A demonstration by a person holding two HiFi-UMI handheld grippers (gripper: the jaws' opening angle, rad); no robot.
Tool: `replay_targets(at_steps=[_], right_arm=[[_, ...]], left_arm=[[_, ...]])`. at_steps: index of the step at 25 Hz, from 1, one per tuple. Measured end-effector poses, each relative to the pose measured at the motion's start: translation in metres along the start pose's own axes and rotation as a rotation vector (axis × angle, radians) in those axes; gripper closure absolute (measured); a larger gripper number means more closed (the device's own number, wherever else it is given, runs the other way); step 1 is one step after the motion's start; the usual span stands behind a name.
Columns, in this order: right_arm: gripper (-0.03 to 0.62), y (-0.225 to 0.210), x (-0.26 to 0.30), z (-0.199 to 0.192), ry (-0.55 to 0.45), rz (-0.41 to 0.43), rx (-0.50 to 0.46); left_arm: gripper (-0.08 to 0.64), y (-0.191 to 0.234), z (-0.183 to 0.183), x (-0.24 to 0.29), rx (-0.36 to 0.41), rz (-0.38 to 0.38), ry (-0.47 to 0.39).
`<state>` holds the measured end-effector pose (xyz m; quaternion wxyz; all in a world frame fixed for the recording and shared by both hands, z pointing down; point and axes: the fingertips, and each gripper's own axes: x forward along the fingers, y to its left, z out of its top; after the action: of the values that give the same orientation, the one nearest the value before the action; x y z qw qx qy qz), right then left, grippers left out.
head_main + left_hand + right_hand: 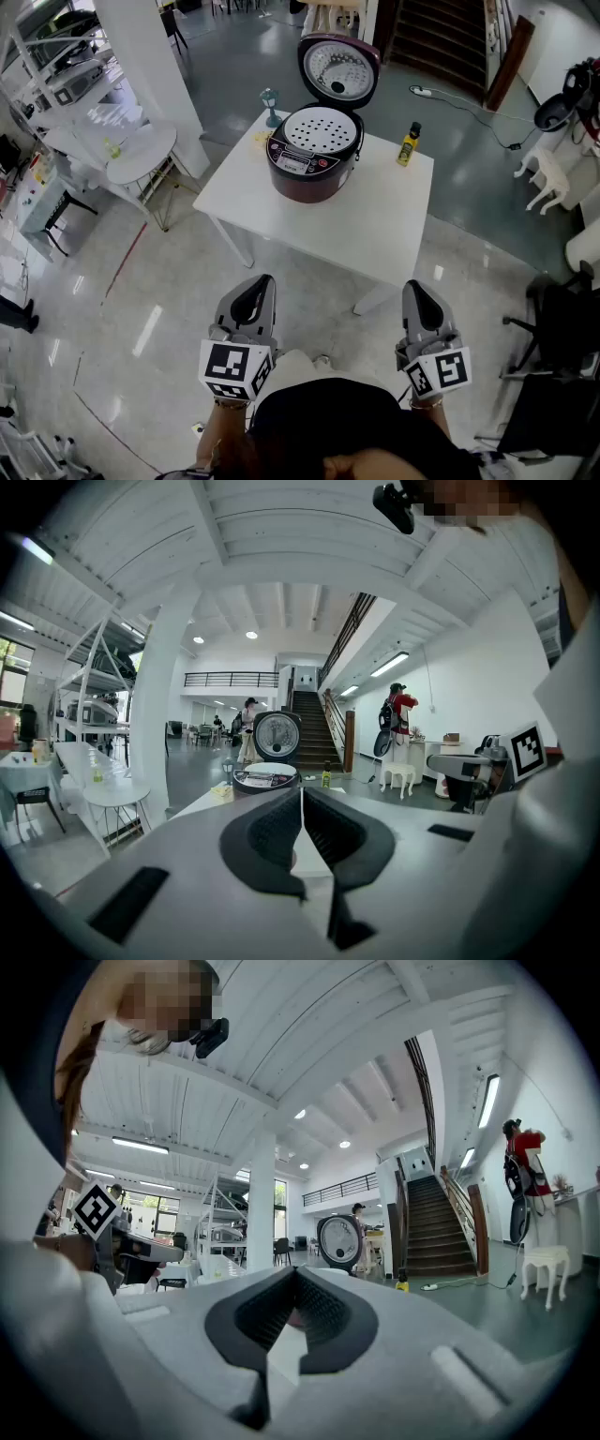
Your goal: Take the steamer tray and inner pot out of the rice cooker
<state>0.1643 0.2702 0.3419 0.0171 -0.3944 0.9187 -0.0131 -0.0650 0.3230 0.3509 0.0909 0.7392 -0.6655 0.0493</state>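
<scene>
Standing back from the white tabletop (375,225), a person carries one hand-held gripper in each hand, both well short of the table's near edge and both aimed roughly towards it.

Left hand-held gripper (265,279): jaws together. In the left gripper view the two ribbed black pads (272,832) meet along a thin line at the left hand-held gripper's (301,791) tip, with nothing clamped between them and nothing touched.

Right hand-held gripper (412,285): jaws together likewise. In the right gripper view the right hand-held gripper's (294,1273) pads close at the tip and hold nothing.

A marker cube (234,370) sits at the rear of the left tool, and a second marker cube (441,372) at the rear of the right.

Rice cooker (314,155): dark red, standing on the far-left part of the tabletop, with its lid (337,70) raised upright behind it. The white perforated steamer tray (322,131) lies seated in the cooker's mouth. The inner pot is not visible beneath the tray.

A yellow bottle (409,144) stands upright to the right of the cooker, apart from it. A small teal stemmed object (270,106) stands near the far-left corner.
</scene>
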Motion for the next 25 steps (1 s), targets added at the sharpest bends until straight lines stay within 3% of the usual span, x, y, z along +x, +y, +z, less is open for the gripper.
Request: replay_targets(at_steps=[13,20,23,25], right_arm=[[0.586,0.004,0.006,-0.004,0.018,-0.001,-0.012],[0.581,0.007,0.006,-0.003,0.005,0.039,-0.023],[0.455,0.005,0.006,0.001,-0.018,0.043,-0.018],[0.36,0.005,0.007,0.004,-0.034,0.053,-0.016]], left_arm=[[0.549,-0.002,0.0,-0.003,0.005,-0.039,-0.01],[0.548,-0.015,0.004,0.001,0.046,-0.08,-0.028],[0.524,-0.019,0.008,0.002,0.041,-0.091,-0.052],[0.399,-0.023,0.011,0.003,0.048,-0.111,-0.06]])
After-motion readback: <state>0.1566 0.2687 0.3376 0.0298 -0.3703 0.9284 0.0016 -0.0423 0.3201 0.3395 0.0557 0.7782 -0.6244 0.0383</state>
